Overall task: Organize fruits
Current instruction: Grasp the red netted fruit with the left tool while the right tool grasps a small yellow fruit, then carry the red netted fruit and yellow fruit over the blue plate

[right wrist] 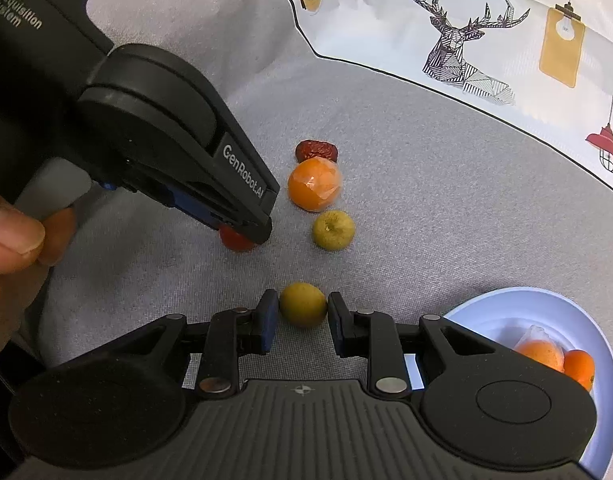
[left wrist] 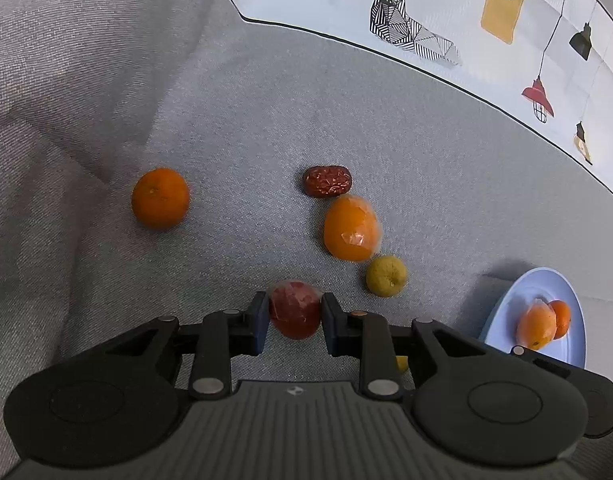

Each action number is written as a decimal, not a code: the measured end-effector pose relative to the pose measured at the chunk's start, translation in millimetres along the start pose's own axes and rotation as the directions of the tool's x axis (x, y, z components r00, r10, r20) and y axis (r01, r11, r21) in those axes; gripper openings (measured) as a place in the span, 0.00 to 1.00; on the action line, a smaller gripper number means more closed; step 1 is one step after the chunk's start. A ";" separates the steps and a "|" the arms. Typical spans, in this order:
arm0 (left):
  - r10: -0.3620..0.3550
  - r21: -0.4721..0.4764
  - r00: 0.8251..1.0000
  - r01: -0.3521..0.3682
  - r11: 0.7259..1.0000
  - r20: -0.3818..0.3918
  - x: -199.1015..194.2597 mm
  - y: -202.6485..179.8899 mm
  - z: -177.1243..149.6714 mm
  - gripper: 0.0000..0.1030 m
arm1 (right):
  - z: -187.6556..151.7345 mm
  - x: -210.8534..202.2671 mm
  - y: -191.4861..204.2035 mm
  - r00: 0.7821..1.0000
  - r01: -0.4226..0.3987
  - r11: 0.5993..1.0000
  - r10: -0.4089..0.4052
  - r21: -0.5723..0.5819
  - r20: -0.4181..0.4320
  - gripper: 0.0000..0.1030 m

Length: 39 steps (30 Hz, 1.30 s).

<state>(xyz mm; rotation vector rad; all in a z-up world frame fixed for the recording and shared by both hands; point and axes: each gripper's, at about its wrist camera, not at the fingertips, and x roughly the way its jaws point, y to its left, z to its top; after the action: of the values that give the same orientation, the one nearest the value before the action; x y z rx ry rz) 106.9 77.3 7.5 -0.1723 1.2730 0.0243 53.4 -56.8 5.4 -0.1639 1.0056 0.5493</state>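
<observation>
Closest in, the left tongs (left wrist: 294,312) pinch a wrapped red fruit (left wrist: 295,309) against the grey cloth of the bench (left wrist: 246,120), and the right tongs (right wrist: 302,312) are closed on a yellow-green fruit (right wrist: 302,304), both apparently bound for the blue plate (right wrist: 486,312) at the right, which holds two orange fruits. Loose on the cloth: one bare orange (left wrist: 160,197), one wrapped orange (left wrist: 350,228), one red date (left wrist: 327,181), one more yellow-green fruit (left wrist: 386,275).

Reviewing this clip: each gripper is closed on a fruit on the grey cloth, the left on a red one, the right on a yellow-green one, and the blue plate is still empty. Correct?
Not quite. The blue plate is not empty: the right wrist view shows a wrapped orange fruit and a small orange on it. The rest stands: left gripper on the red fruit, right gripper on the yellow-green fruit.
</observation>
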 end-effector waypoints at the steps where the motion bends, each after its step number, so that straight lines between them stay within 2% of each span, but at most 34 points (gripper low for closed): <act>1: 0.001 0.001 1.000 -0.001 1.000 -0.001 0.8 -0.6 0.2 0.29 | 0.0 0.2 0.4 1.000 0.000 1.000 0.000 -0.002 0.000 0.27; 8: -0.008 -0.001 1.000 0.008 1.000 0.016 -0.8 -2.7 -1.0 0.29 | -0.4 -3.7 1.7 1.000 0.001 1.000 -0.001 -0.009 0.015 0.28; 12: -0.023 0.001 0.997 0.023 1.000 0.079 -15.6 -0.6 -5.2 0.29 | 0.8 -21.7 -5.7 0.998 0.004 1.000 -0.005 0.023 0.063 0.28; 17: -0.057 0.040 0.980 0.051 0.998 0.193 -45.0 -13.8 -13.7 0.29 | 5.3 -81.7 -25.5 0.982 0.052 0.992 -0.071 0.114 0.175 0.28; 20: -0.075 0.052 0.968 0.065 0.997 0.238 -66.2 -28.6 -16.0 0.29 | -6.0 -124.5 -41.1 0.962 0.091 0.984 -0.127 0.154 0.243 0.28; 23: -0.133 0.047 0.954 0.125 0.991 0.268 -85.6 -46.9 -25.4 0.29 | -23.3 -151.6 -66.4 0.943 0.122 0.963 -0.188 0.241 0.273 0.28; 25: -0.178 0.075 0.946 0.164 0.984 0.270 -87.9 -58.9 -34.5 0.29 | -39.1 -157.5 -86.9 0.937 0.123 0.937 -0.219 0.327 0.273 0.27; 27: -0.208 0.156 0.938 0.169 0.973 0.277 -82.5 -71.8 -50.9 0.29 | -54.9 -156.2 -102.2 0.935 0.127 0.911 -0.242 0.393 0.258 0.28; 28: -0.196 0.205 0.943 0.143 0.968 0.268 -75.1 -77.1 -58.8 0.29 | -64.2 -153.8 -111.3 0.937 0.134 0.896 -0.254 0.424 0.239 0.27; 29: -0.161 0.220 0.957 0.108 0.970 0.242 -67.3 -81.0 -62.8 0.29 | -71.3 -152.9 -117.6 0.940 0.141 0.885 -0.261 0.444 0.220 0.28; 30: -0.146 0.204 0.963 0.099 0.974 0.226 -62.6 -81.4 -61.7 0.29 | -74.1 -150.6 -126.3 0.942 0.151 0.869 -0.271 0.471 0.199 0.27; 32: -0.177 0.181 0.956 0.136 0.974 0.235 -61.6 -79.5 -56.2 0.29 | -78.2 -153.5 -134.5 0.937 0.151 0.859 -0.281 0.489 0.205 0.27; 35: -0.151 0.181 0.957 0.108 0.978 0.248 -56.7 -82.1 -52.0 0.29 | -80.3 -152.6 -142.9 0.930 0.182 0.851 -0.312 0.493 0.194 0.28; 39: -0.208 0.164 0.957 0.176 0.971 0.202 -47.9 -85.6 -49.1 0.29 | -83.8 -147.7 -149.7 0.936 0.185 0.849 -0.306 0.494 0.175 0.28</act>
<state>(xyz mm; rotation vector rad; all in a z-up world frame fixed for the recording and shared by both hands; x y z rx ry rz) 55.9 -10.5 49.1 -0.1633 1.0293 -0.2118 5.1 -269.4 66.4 0.2066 0.8291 0.0702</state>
